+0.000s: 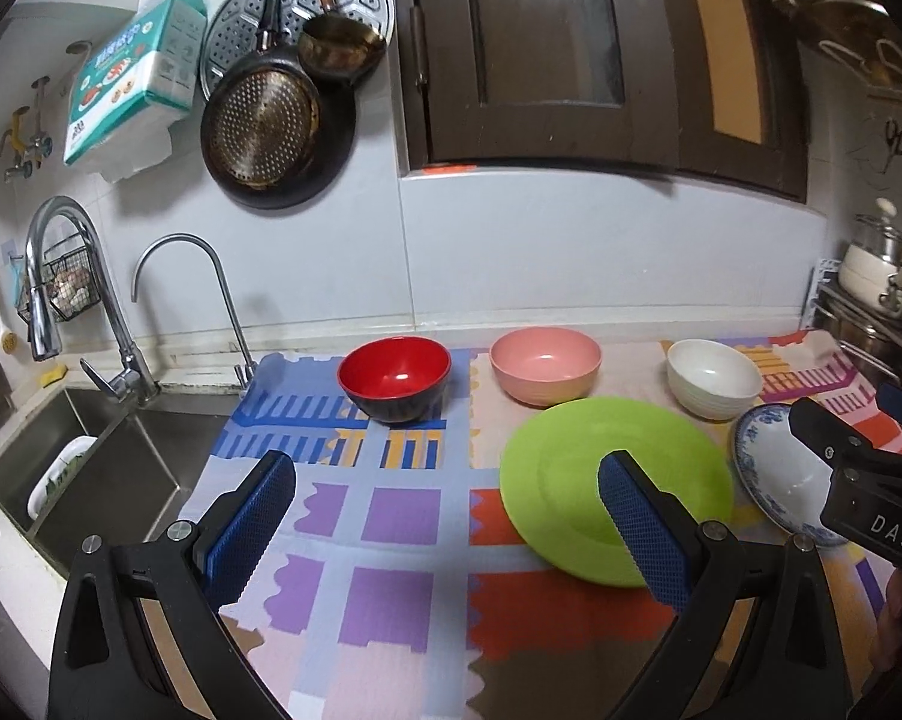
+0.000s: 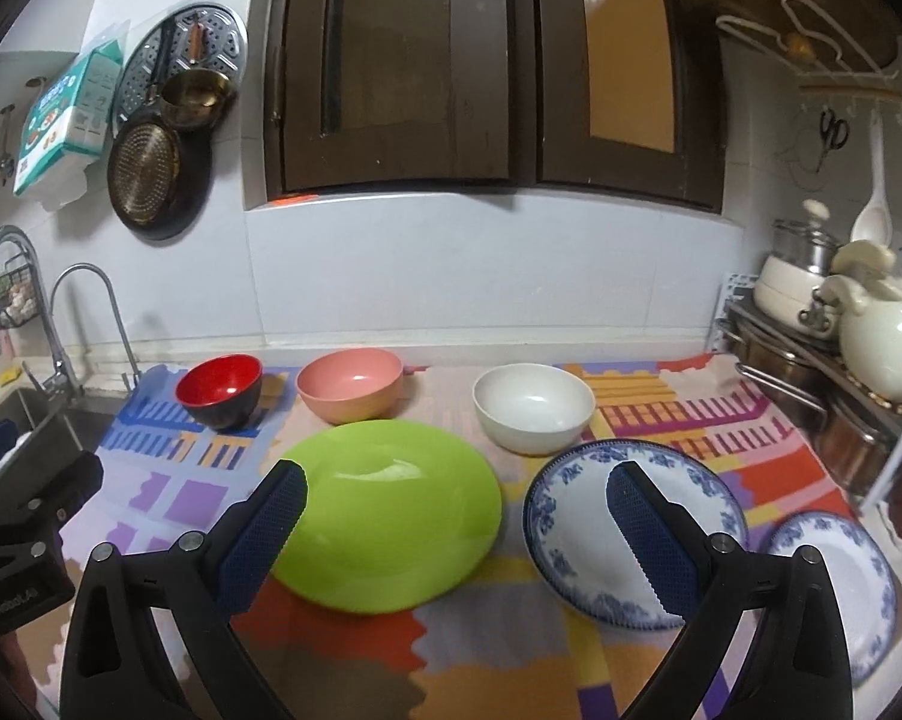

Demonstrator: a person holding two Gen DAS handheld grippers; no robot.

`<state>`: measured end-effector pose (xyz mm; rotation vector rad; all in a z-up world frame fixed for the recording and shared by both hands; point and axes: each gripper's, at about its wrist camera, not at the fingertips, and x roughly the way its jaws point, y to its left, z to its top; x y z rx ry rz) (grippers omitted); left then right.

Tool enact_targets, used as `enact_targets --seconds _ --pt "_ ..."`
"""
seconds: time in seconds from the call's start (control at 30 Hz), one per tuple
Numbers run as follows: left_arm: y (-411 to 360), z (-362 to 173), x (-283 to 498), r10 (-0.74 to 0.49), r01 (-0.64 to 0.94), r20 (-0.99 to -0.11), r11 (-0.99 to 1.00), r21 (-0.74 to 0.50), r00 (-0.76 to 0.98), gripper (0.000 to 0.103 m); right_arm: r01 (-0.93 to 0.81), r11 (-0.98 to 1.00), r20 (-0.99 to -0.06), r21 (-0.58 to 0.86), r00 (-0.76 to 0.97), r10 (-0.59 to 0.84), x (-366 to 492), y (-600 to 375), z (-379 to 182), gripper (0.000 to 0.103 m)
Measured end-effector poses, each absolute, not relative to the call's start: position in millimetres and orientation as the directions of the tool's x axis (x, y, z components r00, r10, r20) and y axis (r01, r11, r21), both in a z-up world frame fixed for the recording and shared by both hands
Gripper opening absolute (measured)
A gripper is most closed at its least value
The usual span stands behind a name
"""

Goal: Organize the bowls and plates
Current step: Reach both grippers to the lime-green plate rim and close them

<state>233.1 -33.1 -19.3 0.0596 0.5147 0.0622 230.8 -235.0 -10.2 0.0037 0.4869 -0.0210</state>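
Grippers before the first pickup: left gripper point(image 1: 448, 516) and right gripper point(image 2: 456, 525) hover wide open, holding nothing. Green plate point(image 2: 388, 507), two blue-patterned plates point(image 2: 631, 531) and three bowls point(image 2: 534, 405) lie separate on the patterned mat point(image 2: 355, 648). Next move: probably close on one plate's rim for stacking.

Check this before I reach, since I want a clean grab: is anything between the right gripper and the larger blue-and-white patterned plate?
Nothing visible blocks it. The open right gripper hangs above the larger blue-and-white patterned plate, which lies bare on the colourful mat.
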Motion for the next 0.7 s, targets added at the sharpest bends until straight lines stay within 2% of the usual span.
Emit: enact_targets --seconds 0.4,0.7 --pt "-41 -62 302 0.073 -0.022 -0.614 0.996 0.091 0.786 0.102 0.019 1.000 -0.564 -0.016 0.825 -0.025 305 -247 -50 0.098" --pt "-44 -98 343 0.056 0.004 -0.700 0.996 0.084 0.712 0.093 0.007 0.999 -0.638 -0.044 0.769 -0.033 347 -251 -85 0.091"
